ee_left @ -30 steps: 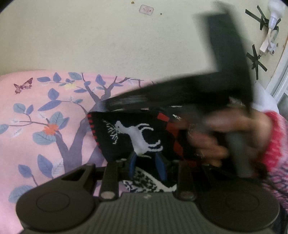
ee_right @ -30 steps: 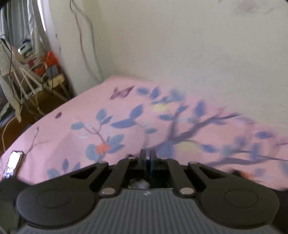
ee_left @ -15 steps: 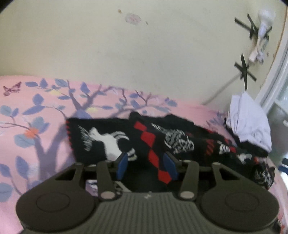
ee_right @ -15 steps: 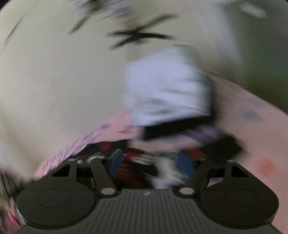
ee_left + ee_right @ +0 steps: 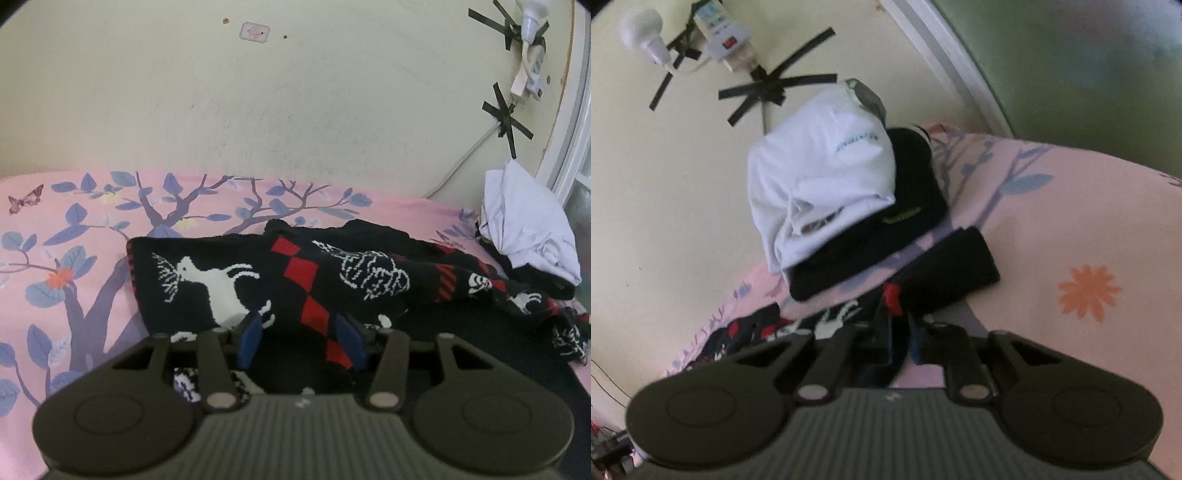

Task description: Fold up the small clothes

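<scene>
A black knitted garment [image 5: 303, 280] with white deer and red diamonds lies partly folded on the pink bed sheet [image 5: 74, 221]. My left gripper [image 5: 301, 341] is open, its blue pads just above the garment's near part, holding nothing. In the right wrist view my right gripper [image 5: 901, 334] is shut on an edge of the same black garment [image 5: 827, 325], near its right end.
A stack of folded clothes, white [image 5: 820, 184] on black [image 5: 871, 240], sits at the bed's far right by the wall, also in the left wrist view [image 5: 528, 232]. A power strip [image 5: 724, 40] is taped to the wall. The bed ends at the wall behind.
My left gripper has opened and let go of the garment, which now lies on the bed. My right gripper swung to the garment's right end, opened, then shut on its edge.
</scene>
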The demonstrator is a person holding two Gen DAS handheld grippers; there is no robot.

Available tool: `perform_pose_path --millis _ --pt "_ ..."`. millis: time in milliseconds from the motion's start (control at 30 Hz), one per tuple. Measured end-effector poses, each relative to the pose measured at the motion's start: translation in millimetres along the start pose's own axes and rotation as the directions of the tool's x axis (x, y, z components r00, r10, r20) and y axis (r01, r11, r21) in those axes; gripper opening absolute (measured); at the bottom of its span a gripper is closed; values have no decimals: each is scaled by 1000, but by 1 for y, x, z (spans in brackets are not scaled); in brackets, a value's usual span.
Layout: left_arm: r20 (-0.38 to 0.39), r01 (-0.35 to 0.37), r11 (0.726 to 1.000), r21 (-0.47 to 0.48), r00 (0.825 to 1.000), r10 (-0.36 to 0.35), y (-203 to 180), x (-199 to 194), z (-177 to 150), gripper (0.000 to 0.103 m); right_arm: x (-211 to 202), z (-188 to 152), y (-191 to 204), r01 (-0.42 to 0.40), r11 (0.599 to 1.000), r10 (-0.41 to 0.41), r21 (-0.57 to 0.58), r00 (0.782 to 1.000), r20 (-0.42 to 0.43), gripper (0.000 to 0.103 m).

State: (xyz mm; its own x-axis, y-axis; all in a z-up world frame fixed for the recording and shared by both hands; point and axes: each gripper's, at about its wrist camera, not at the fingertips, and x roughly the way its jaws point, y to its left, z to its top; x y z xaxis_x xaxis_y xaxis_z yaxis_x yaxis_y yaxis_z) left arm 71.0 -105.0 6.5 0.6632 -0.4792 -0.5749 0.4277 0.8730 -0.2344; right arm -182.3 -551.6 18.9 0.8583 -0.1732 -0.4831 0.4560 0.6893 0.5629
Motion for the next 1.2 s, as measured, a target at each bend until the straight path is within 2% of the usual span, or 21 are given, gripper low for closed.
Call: perform_pose_path --millis 33,100,133,167,200,267,367,500,633,700,767,867,1000,1133,1167,1200 --pt "0 -3 1000 5 1000 3 0 0 0 47 -2 5 3 -1 1000 1 -8 1000 11 5" --pt "0 -6 1000 12 1000 6 -1 0 0 47 -24 27 19 -23 996 34 -88 991 131 4" --pt "-1 -7 1000 15 1000 7 -1 1 0 47 -41 44 29 -14 989 47 -145 974 222 4" --pt "-1 -6 1000 17 1000 7 -1 1 -1 48 -58 64 39 1 983 58 -185 948 313 4" --pt "-1 -5 1000 20 1000 5 -2 1 -1 48 -70 83 45 16 980 61 -199 926 373 4" --pt "-2 -2 1000 24 1000 2 -1 1 -1 49 -81 118 54 41 977 56 -207 896 441 4" --pt "-1 -5 1000 30 1000 5 -2 1 -1 49 -78 153 67 100 969 22 -226 876 481 4" --pt "2 3 1000 29 1000 -3 -2 0 -1 52 -63 166 89 102 959 35 -265 884 467 4" --pt "6 14 1000 19 1000 -15 1 -1 -1 55 -52 167 128 87 941 76 -328 887 455 4" --pt "33 44 999 -12 999 -44 6 -7 -1 55 -57 165 149 47 936 118 -349 891 438 4" --pt "88 109 992 -71 991 -103 19 -19 1 56 -64 159 174 -16 926 180 -378 897 403 4" --pt "162 194 962 -192 973 -164 42 -34 7 56 -71 138 220 -123 880 297 -458 896 329 4" --pt "233 265 912 -314 952 -196 67 -53 12 56 -61 98 291 -259 790 422 -556 888 185 4" --pt "277 301 889 -344 938 -210 80 -62 14 56 -20 35 364 -407 682 492 -608 870 -31 6" --pt "276 302 886 -351 938 -211 83 -61 14 57 -7 16 378 -443 656 497 -611 863 -91 14" --pt "270 302 883 -359 939 -212 86 -59 14 57 11 -4 391 -507 615 502 -603 842 -196 26"
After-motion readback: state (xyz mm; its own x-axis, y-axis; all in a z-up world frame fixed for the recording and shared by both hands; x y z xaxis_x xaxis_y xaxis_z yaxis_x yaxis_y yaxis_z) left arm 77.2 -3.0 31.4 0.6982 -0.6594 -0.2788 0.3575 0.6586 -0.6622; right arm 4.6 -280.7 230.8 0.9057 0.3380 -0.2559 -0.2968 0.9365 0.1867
